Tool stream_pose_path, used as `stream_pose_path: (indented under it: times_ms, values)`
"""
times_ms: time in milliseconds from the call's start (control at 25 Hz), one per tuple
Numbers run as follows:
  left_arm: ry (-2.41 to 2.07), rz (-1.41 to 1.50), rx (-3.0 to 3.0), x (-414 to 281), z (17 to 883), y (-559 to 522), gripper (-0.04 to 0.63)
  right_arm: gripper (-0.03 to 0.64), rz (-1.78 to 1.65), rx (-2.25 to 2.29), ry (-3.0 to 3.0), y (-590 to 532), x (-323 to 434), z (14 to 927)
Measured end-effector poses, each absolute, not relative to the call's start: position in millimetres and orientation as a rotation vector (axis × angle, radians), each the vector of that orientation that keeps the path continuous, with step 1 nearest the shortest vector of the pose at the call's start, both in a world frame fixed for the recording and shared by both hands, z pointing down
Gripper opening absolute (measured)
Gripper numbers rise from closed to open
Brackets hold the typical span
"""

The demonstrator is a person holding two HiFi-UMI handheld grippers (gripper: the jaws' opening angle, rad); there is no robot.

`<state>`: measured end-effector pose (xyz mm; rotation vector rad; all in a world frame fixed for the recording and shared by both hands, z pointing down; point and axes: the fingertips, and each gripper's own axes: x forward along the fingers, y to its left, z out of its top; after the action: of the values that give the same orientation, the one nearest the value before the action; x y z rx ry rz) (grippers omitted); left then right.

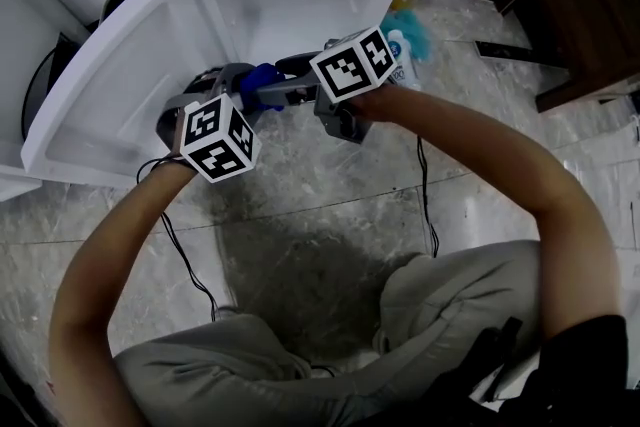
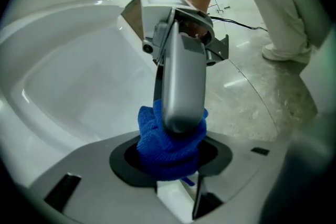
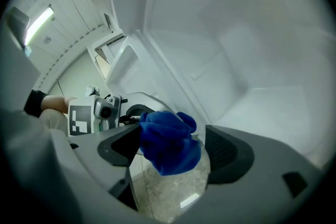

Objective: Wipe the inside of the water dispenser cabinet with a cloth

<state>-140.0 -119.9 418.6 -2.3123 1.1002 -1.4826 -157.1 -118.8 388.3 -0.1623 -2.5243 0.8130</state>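
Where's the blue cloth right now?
Head view, centre: the blue cloth is at the mouth of the open cabinet, clamped by the left gripper, while the right gripper stands open around it.

The head view looks steeply down on the open cabinet (image 1: 270,10) and the floor (image 1: 330,185) before it. The two gripper views ride close behind their jaws, facing each other at the cabinet's mouth. Both take in the blue cloth (image 2: 168,152) and the white inner wall.
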Motion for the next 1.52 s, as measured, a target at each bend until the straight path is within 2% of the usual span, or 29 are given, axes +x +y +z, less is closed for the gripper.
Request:
stream_pose_path:
  times_ms: [440,520,680,720,760,840,1080,1480,1520]
  values:
    - [0.956,-1.325,-2.285,-118.2,402.2,-113.1,0.165,0.355,0.849,-0.362,-2.489,-96.2,-162.0,381.5]
    - [0.961,-1.321,-2.291,-116.4,403.1,-113.8,0.167,0.29,0.807,-0.361,-2.49,-97.7,-160.3,380.1]
    - [0.995,-1.249,-2.313,-113.9,400.7,-116.0,0.202,0.244,0.729,-0.331,-2.499,-105.4,-157.3,378.1]
    - [1.006,-1.244,-2.325,-114.3,401.9,-116.9,0.216,0.23,0.702,-0.327,-2.495,-106.9,-155.9,378.2]
    - [1.014,-1.247,-2.337,-115.5,403.7,-118.1,0.256,0.189,0.678,-0.323,-2.488,-108.9,-153.9,379.9]
    - [1.018,-1.257,-2.354,-119.2,405.9,-119.4,0.267,0.173,0.649,-0.32,-2.47,-113.1,-149.6,385.3]
    - [1.051,-1.271,-2.378,-130.7,410.9,-122.7,0.267,0.148,0.545,-0.239,-2.465,-140.0,-142.9,390.3]
    - [1.136,-1.309,-2.491,-162.4,426.1,-114.5,0.262,0.143,0.466,-0.077,-2.407,-176.9,-144.0,414.0]
    - [1.134,-1.313,-2.503,-163.2,429.2,-111.0,0.227,0.143,0.45,-0.052,-2.415,-181.5,-146.2,414.3]
